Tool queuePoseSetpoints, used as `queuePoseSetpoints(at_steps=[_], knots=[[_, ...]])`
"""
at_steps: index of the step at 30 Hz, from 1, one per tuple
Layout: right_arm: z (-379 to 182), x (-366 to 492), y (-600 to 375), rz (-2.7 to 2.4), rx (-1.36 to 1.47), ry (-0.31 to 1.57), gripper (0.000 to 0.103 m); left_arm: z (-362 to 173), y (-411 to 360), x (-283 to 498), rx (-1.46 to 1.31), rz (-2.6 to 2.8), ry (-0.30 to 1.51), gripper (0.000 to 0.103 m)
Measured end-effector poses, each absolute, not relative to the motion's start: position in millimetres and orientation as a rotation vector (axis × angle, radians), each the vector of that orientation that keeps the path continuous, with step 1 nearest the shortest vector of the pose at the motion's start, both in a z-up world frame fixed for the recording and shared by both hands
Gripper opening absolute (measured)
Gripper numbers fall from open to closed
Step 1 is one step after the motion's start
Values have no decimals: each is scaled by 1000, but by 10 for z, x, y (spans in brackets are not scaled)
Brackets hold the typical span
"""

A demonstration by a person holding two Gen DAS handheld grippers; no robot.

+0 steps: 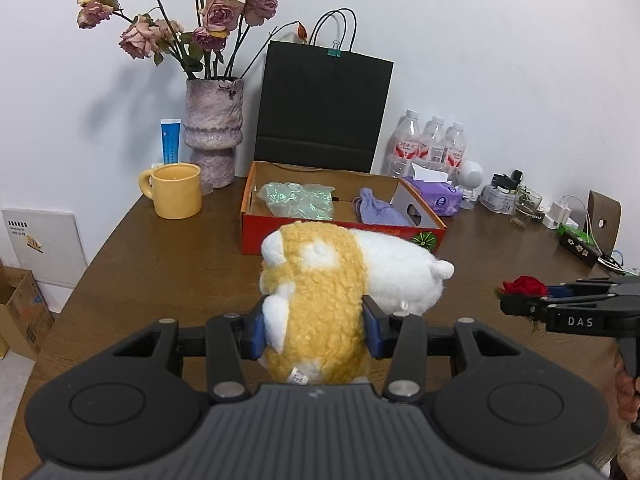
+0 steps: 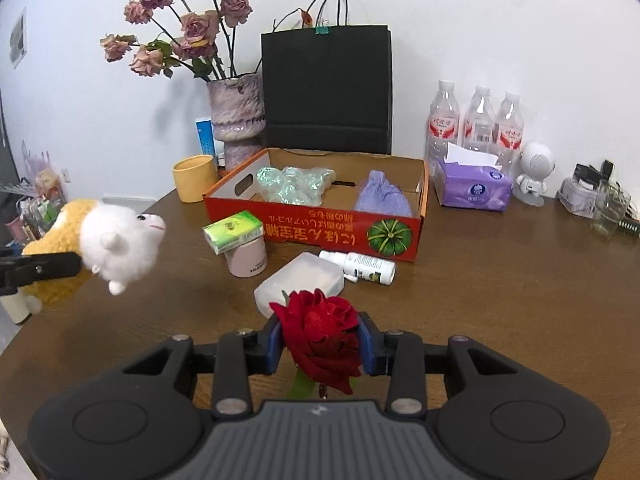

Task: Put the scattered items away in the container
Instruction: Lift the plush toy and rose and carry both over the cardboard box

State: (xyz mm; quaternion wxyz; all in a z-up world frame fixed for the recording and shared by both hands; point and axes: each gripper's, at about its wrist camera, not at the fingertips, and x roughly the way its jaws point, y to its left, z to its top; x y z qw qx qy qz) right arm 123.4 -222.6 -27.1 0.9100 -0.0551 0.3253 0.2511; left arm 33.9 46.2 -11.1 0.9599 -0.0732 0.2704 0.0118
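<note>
My left gripper (image 1: 314,330) is shut on a yellow-and-white plush toy (image 1: 320,280), held above the table in front of the red cardboard box (image 1: 344,236). My right gripper (image 2: 320,344) is shut on a red rose (image 2: 320,328), also held short of the box (image 2: 312,232). Inside the box lie a green crinkly bag (image 2: 292,184) and a purple pouch (image 2: 382,194). On the table before it are a green tissue pack (image 2: 233,231) resting on a pink cup (image 2: 246,260), a translucent white case (image 2: 300,282) and a white bottle (image 2: 364,267) on its side.
Behind the box stand a black paper bag (image 2: 326,88) and a vase of dried roses (image 2: 236,120). A yellow mug (image 1: 176,190) sits to the left. Water bottles (image 2: 478,120), a purple tissue pack (image 2: 472,188), a white figurine (image 2: 534,174) and a glass (image 2: 610,210) line the right.
</note>
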Motion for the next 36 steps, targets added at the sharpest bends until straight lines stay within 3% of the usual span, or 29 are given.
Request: queuePoseSetpoints(at_steps=[17, 36], knots=[[-1, 1589, -1958, 494, -213, 702, 36, 164, 363, 731, -54, -74, 654, 46], [431, 2474, -1687, 449, -184, 731, 36, 753, 407, 1492, -6, 24, 578, 46]])
